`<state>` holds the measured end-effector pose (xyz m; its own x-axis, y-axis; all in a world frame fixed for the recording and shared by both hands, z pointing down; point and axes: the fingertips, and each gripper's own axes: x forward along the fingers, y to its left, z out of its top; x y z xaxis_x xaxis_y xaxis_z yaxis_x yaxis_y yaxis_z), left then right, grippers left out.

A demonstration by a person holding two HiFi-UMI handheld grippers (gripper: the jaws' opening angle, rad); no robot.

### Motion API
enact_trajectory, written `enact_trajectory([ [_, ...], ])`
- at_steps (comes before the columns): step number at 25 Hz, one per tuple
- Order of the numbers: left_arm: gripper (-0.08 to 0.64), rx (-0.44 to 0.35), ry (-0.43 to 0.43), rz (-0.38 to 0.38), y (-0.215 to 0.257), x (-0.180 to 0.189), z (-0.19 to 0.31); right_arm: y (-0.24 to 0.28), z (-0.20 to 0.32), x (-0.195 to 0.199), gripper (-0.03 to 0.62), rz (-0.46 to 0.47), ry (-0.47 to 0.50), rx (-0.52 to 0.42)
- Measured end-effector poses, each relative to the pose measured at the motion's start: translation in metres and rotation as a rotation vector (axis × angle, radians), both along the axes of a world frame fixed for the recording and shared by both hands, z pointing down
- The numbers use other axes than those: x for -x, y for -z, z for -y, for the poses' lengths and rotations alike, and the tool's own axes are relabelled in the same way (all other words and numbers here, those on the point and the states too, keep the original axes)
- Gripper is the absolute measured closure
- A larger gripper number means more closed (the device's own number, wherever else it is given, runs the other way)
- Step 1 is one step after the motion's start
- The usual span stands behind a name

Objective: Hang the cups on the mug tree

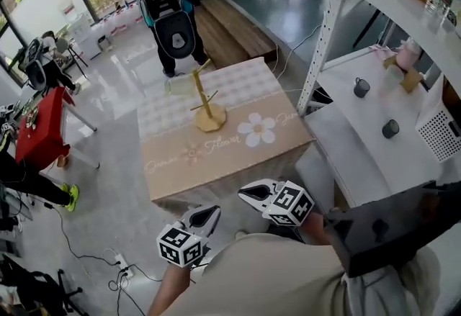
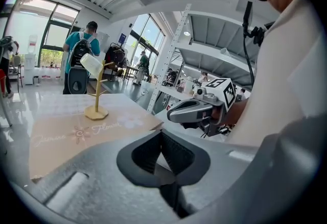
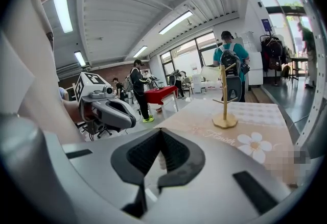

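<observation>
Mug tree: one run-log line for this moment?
left gripper: shut, empty | right gripper: shut, empty | mug tree: one white cup hung | two dark cups: on side shelf

One mug tree [image 1: 210,119], one white cup [image 1: 181,84] — two dark cups [image 1: 361,88] [image 1: 390,129], two claws: left claw [image 1: 205,216], right claw [image 1: 252,194].

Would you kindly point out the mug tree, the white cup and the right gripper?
mug tree [image 1: 210,119], head view, on its wooden base.
white cup [image 1: 181,84], head view, on its side wall.
right gripper [image 1: 245,193], head view, at its closed jaw tips.
</observation>
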<state>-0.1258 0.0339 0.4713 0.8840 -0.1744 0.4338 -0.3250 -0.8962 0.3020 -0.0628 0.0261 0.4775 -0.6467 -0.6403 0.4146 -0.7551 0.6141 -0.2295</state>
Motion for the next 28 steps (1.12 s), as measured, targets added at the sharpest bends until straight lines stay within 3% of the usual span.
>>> enact_trajectory([
  [9, 0.552, -0.049, -0.014, 0.020, 0.004, 0.004, 0.010, 0.004, -0.001, 0.002, 0.578, -0.015, -0.001, -0.018],
  [28, 0.552, -0.041, -0.013, 0.035, 0.000, 0.013, 0.013, 0.016, 0.004, 0.000, 0.578, -0.045, -0.005, -0.053],
])
